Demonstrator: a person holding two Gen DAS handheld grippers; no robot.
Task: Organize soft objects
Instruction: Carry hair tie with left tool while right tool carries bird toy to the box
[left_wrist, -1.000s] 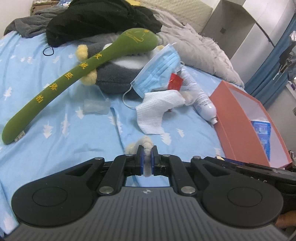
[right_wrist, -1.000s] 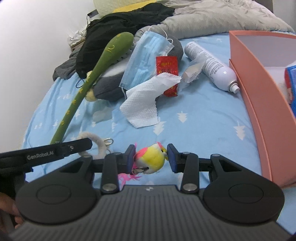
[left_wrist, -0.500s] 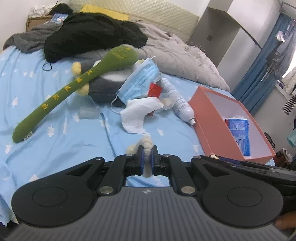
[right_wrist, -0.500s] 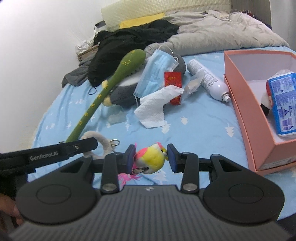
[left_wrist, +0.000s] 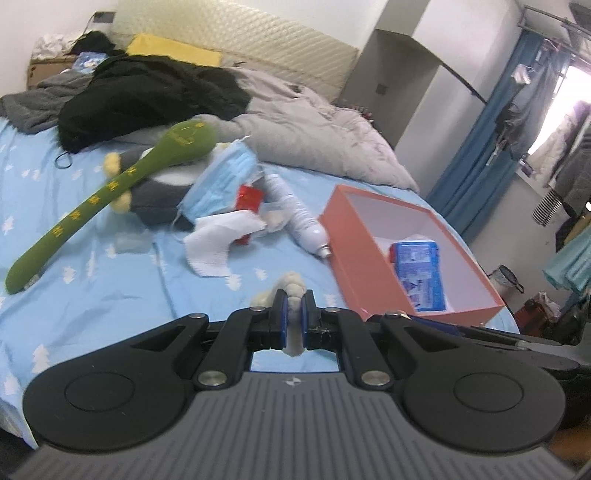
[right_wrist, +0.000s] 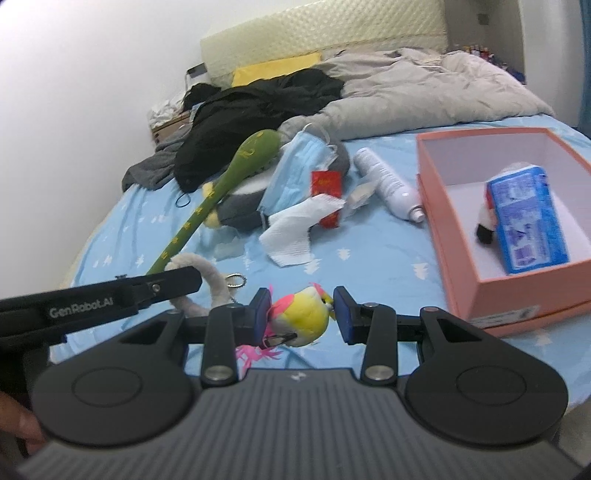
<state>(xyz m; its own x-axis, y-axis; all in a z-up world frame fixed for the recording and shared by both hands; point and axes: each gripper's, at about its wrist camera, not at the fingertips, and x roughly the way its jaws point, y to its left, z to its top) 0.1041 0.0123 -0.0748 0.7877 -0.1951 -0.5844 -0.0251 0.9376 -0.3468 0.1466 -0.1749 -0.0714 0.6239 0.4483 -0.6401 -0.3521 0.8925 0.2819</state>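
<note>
My left gripper (left_wrist: 292, 309) is shut on a cream fuzzy plush loop (left_wrist: 291, 286), held above the blue bed sheet; the loop and its key ring also show in the right wrist view (right_wrist: 212, 280). My right gripper (right_wrist: 301, 317) is shut on a yellow and pink plush bird (right_wrist: 301, 318). An open salmon box (left_wrist: 341, 236) (right_wrist: 443, 206) lies to the right and holds a blue tissue pack (right_wrist: 526, 218). A long green plush (left_wrist: 110, 192) rests over a grey plush (left_wrist: 159, 195) farther back.
On the sheet lie a blue face mask (left_wrist: 221, 181), a white tissue (left_wrist: 218, 243), a red packet (left_wrist: 249, 199) and a white spray bottle (left_wrist: 299, 218). Black clothes (left_wrist: 147, 96) and a grey duvet (left_wrist: 325, 140) are piled at the head.
Both grippers have risen and drawn back from the bed, each still holding its plush. More of the box and the room shows now.
</note>
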